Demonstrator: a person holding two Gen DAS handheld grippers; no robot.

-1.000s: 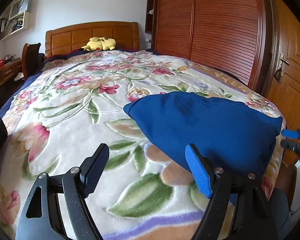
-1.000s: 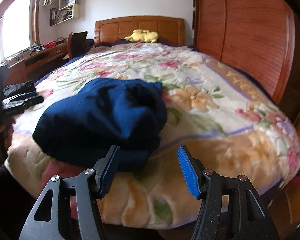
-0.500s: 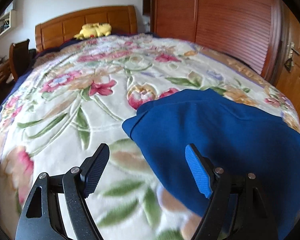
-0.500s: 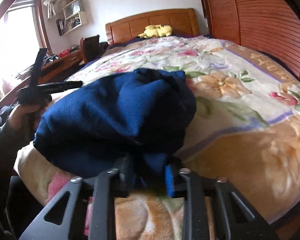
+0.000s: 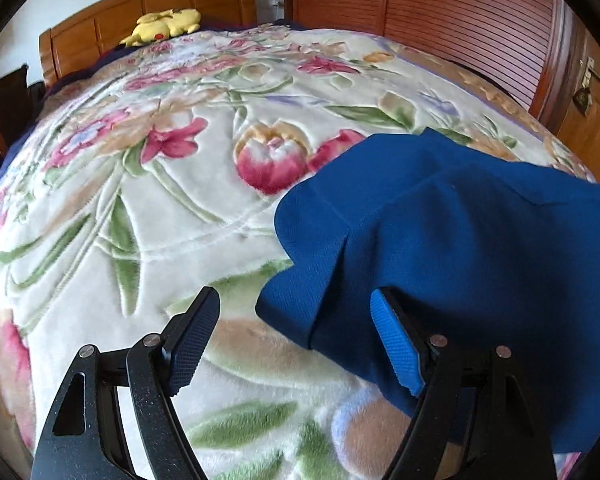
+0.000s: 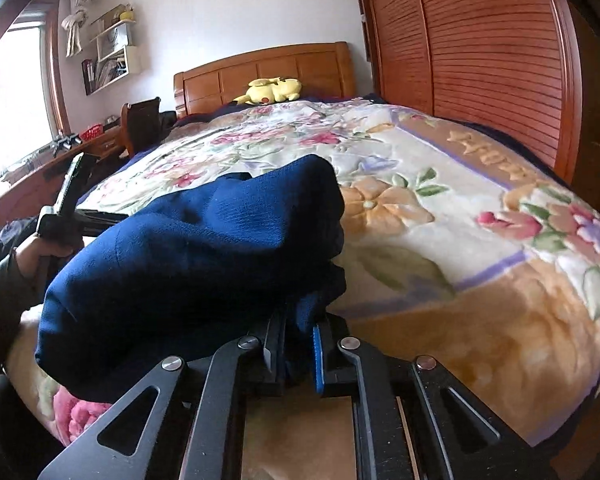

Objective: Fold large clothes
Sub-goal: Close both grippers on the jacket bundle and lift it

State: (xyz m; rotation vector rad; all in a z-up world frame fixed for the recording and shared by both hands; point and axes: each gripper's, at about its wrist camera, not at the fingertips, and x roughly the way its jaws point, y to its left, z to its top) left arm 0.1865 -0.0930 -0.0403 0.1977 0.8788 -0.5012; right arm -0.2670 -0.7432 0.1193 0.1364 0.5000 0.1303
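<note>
A dark blue garment (image 5: 460, 240) lies bunched near the foot of the bed on a floral blanket (image 5: 160, 200). My left gripper (image 5: 296, 312) hovers open over the garment's near corner, which lies between its fingers without the pads pressing on it. In the right wrist view the same garment (image 6: 200, 248) rises as a heap. My right gripper (image 6: 296, 340) is closing on the garment's edge, with a fold of blue cloth pinched between its pads. A person's hand (image 6: 40, 252) holds the left tool at the heap's far left side.
A yellow plush toy (image 6: 272, 90) rests by the wooden headboard (image 6: 260, 70). A slatted wooden wardrobe (image 6: 480, 60) runs along the bed's right side. A chair (image 6: 142, 124) and a desk (image 6: 40, 176) stand to the left, under a window.
My right gripper went from wide open to pinching the garment's edge. My left gripper moved in lower over the garment's corner and stayed open.
</note>
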